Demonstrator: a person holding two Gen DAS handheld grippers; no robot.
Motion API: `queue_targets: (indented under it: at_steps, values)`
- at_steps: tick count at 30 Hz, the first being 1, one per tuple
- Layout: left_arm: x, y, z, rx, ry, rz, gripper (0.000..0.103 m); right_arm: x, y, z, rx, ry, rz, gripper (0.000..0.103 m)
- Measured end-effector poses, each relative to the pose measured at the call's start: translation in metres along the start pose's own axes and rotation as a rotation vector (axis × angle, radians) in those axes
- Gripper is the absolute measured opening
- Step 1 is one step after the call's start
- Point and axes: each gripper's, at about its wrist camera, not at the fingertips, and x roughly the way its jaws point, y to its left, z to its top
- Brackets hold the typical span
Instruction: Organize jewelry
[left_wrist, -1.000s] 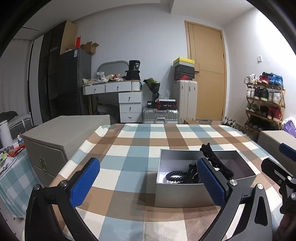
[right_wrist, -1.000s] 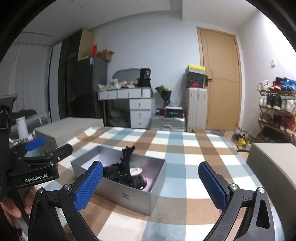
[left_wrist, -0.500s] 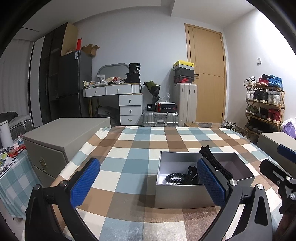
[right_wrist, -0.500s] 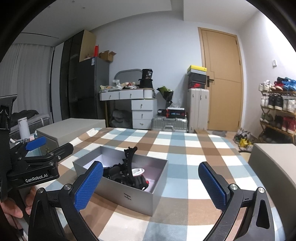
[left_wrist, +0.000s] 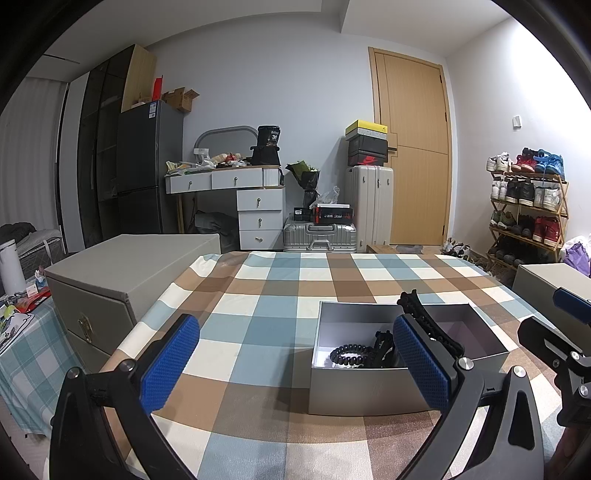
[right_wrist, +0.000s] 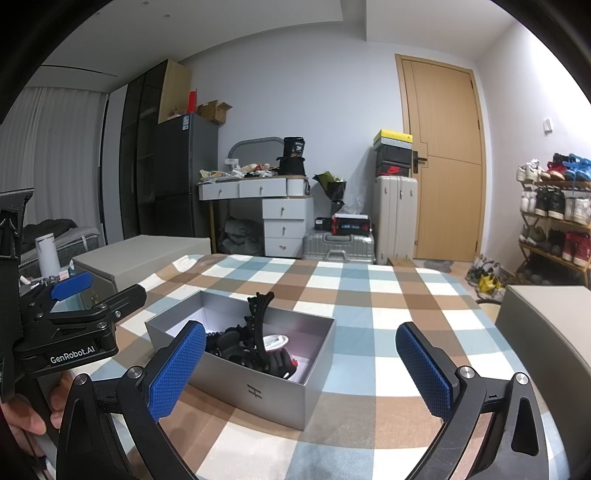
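Checkered tablecloth (right_wrist: 369, 295), grey box (right_wrist: 258, 391) mid-table, both claws wide apart.

Lived-in home room, probably a bedroom — dressing table (left_wrist: 236, 181), shoe rack (left_wrist: 524, 206), suitcases (left_wrist: 369, 206), fridge (left_wrist: 147, 166), checked tablecloth (left_wrist: 280, 295)

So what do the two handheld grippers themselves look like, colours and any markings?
Both are black plastic frames with silver screws. The left gripper and right gripper carry blue, diamond-textured finger pads. White "GenRobot.AI" lettering marks the left gripper's body.
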Motion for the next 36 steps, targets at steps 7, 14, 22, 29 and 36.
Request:
queue_targets:
  at_steps: [7, 14, 22, 29, 36]
  values:
    - [-0.0002, -0.0002, 0.0003, 0.0, 0.0, -0.001, 0.102, 0.0, -0.0001, 0.0001, 0.0, 0.0, 0.0, 0.103]
    - [0.0003, 0.0, -0.0002, 0.0, 0.0, 0.0, 0.102, 0.0, -0.0002, 0.0002, 0.0, 0.0, 0.0, 0.103]
    - [0.0015, -0.0011, 0.0004, 0.001, 0.001, -0.005, 0.102, 0.0003, 0.0, 0.0004, 0.0, 0.0, 0.0, 0.103]
    - [0.0022, -0.0016, 0.0003, 0.001, 0.001, -0.004, 0.102, 0.0, -0.0002, 0.0003, 0.0, 0.0, 0.0, 0.103]
    - [0.0022, -0.0016, 0.0004, 0.001, 0.001, -0.004, 0.102, 0.0002, 0.0, 0.0003, 0.0, 0.0, 0.0, 0.103]
